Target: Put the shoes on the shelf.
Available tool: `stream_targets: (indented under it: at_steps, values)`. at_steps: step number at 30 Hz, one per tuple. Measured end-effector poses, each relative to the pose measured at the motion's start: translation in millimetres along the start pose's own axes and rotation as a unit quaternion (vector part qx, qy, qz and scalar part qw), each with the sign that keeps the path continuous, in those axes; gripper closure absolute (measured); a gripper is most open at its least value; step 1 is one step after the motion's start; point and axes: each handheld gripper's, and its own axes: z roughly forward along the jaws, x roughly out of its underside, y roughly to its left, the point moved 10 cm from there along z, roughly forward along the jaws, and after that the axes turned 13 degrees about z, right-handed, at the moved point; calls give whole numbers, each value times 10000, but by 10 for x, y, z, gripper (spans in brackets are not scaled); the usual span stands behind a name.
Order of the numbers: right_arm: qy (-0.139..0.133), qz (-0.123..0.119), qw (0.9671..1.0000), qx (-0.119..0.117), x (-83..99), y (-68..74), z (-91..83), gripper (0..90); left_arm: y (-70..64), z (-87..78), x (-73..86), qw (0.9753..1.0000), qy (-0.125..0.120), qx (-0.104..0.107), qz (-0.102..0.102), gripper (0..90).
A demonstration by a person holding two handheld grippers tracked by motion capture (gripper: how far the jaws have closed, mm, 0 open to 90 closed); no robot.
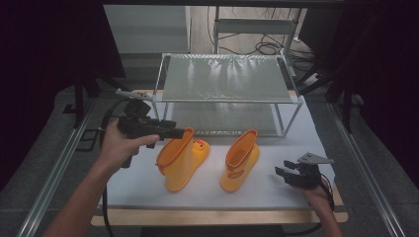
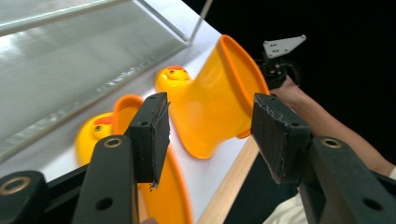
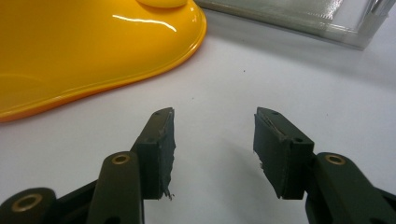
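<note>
Two yellow duck boots are seen standing on the white table (image 1: 276, 190) in front of the wire shelf rack (image 1: 226, 79). The left boot (image 1: 182, 159) is being approached at its cuff by the left gripper (image 1: 184, 132), jaws wide apart and empty. The right gripper (image 1: 279, 172) rests beside the right boot (image 1: 240, 162), likewise parted, holding nothing. Nothing is judged shelved yet; both boots remain to be lifted. No writing can be read.

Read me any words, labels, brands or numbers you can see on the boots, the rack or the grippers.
There is no readable text. The two yellow boots show duck faces, not lettering; the shelf rack, left gripper and right gripper carry no visible markings.
</note>
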Motion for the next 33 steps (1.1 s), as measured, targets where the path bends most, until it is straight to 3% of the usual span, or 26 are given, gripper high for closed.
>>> stream_targets:
  at_steps: [10,33]
  values:
    - [20,54,10000,27,7,-23,-1,486,-77,311,-180,9992,330,234,-4,484]
    - [45,91,9999,79,24,-47,15,488,-182,738,-359,9953,846,474,-7,495]
